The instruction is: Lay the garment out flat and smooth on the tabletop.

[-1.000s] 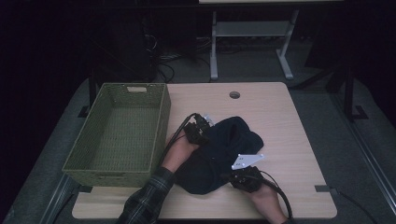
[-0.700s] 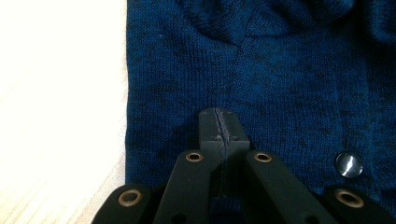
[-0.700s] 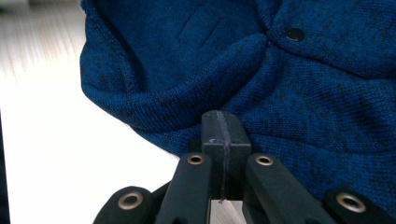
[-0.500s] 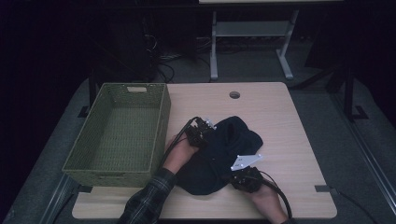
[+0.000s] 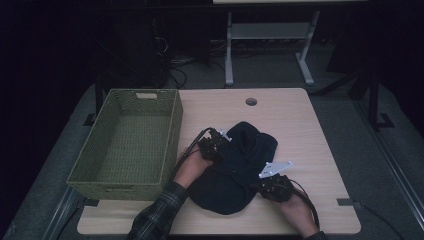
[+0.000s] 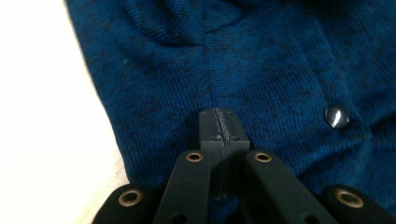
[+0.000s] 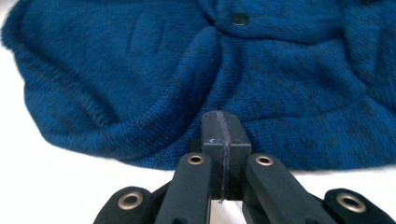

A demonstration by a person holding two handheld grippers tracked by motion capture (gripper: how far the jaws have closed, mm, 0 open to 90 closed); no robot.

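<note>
Blue knit garment, dark in the high view, lies bunched on the counter just right of the green woven basket, which stands open and has nothing in it. The heap's long axis runs from the near-left counter edge up toward the far right. The left claw sits at the heap's left flank, the right claw at its near-right edge, so the cloth lies between the two hands, and the left hand is the one nearer the basket.

In the left gripper view the left claw has its jaws pressed together, tips resting on the knit beside a small metal snap; whether a fold is pinched between them I cannot tell. In the right gripper view the right claw also has its jaws together, tips right at the hem where the fabric meets the pale counter; again a grip on the cloth cannot be made out.

Both forearms come in low from the near edge, wrists roughly level, claws pointing inward toward the heap. Judging by the layout, any carry to the basket would go leftward, led by the left hand.
</note>
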